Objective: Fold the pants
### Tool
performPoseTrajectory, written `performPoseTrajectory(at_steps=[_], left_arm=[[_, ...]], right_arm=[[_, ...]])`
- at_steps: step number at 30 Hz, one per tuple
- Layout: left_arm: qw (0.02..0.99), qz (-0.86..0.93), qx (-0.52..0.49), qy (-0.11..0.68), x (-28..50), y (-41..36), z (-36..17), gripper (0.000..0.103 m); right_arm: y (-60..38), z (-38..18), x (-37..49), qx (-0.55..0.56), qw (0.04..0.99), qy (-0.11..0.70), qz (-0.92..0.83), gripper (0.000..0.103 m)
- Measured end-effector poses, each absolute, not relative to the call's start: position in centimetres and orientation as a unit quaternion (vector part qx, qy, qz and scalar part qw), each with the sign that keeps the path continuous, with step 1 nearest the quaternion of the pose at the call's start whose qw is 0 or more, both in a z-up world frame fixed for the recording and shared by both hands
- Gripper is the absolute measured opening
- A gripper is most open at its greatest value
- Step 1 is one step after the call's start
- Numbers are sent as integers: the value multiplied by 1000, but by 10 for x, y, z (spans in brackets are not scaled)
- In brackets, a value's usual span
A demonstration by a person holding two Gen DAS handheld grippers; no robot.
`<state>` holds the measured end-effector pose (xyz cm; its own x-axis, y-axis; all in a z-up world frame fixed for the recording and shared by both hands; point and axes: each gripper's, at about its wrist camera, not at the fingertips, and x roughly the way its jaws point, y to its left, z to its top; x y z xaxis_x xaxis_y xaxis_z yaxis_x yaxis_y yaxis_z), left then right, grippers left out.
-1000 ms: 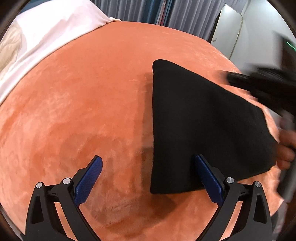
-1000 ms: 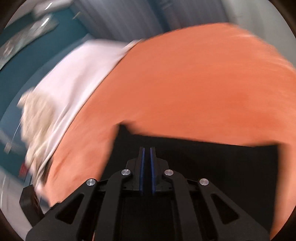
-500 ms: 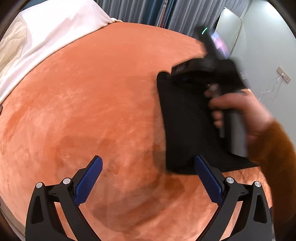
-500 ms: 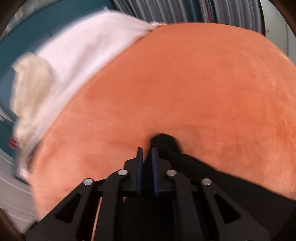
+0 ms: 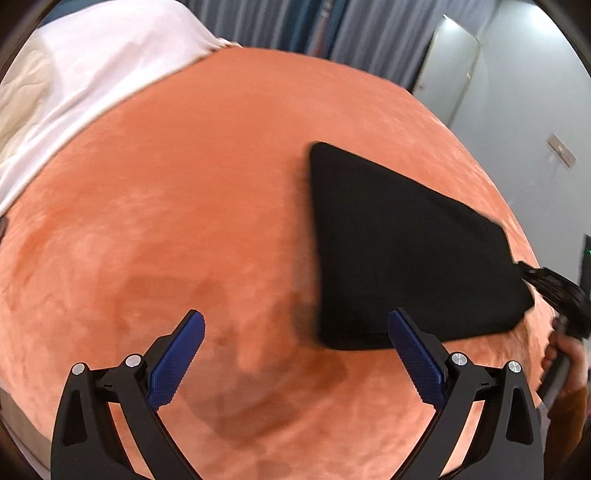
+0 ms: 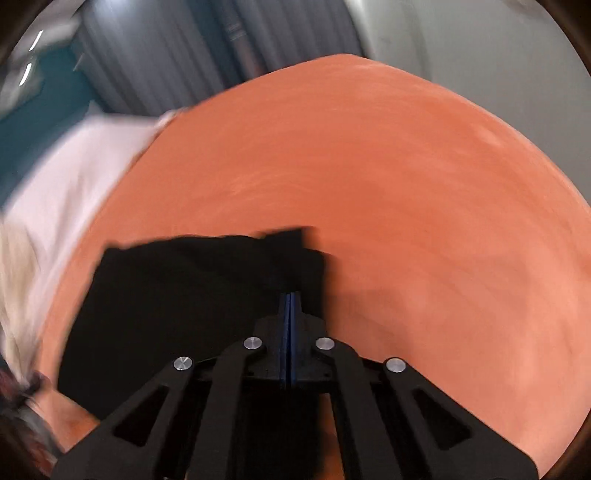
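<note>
The bed (image 5: 184, 221) fills both views; its cover is orange plush, with darker brushed patches at 6 o'clock in the left wrist view. A white sheet (image 5: 92, 74) lies over the bed at 10 to 11 o'clock, touching the edge of the orange cover. Grey curtains (image 5: 295, 26) hang behind the bed at 12 o'clock. The pants (image 5: 399, 240) are black and folded into a flat, roughly triangular packet that lies on the cover at 3 o'clock in the left wrist view, one point towards 12 o'clock and the wide end towards 4 o'clock. In the right wrist view the pants sit at 7 to 8 o'clock, with one corner raised at the claw tips. The left claw (image 5: 295, 317) hovers over the bed with its jaws wide apart and nothing between them; its right pad overlaps the near edge of the pants in the picture, and contact cannot be judged. The right claw (image 6: 290, 299) has just been opening, yet its blue pads stand almost together, with the pants corner pinched between them. In the left wrist view this claw appears blurred at the 4 o'clock corner of the pants, with the hand (image 5: 569, 354) behind it.
</note>
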<state>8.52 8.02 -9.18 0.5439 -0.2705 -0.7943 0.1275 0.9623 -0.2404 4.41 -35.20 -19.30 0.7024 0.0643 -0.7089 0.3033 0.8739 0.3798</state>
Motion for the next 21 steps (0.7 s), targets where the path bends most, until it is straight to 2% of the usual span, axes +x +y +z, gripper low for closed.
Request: performPoseTrajectory(at_steps=[2, 3, 6, 8, 11, 14, 16, 21], left_arm=[[856, -136, -91, 490, 97, 72, -100, 98], [847, -142, -99, 502, 101, 68, -105, 98], [810, -163, -150, 543, 123, 67, -124, 98], [792, -179, -186, 553, 133, 68, -133, 98], [787, -182, -188, 559, 148, 65, -136, 98], [778, -184, -187, 571, 155, 57, -141, 98], [777, -181, -182, 575, 160, 52, -142, 98], [778, -185, -169, 576, 178, 33, -146, 98]], right_arm=[[-366, -185, 10, 265, 891, 365, -48, 90], [-365, -187, 1, 279, 889, 362, -33, 93], [-381, -203, -19, 349, 860, 371, 29, 92], [-381, -220, -15, 389, 834, 385, 61, 92], [-362, -236, 2, 420, 806, 401, 113, 93], [-343, -237, 11, 423, 798, 403, 148, 93], [-337, -233, 14, 418, 798, 407, 152, 98], [-311, -235, 39, 391, 811, 416, 126, 98]])
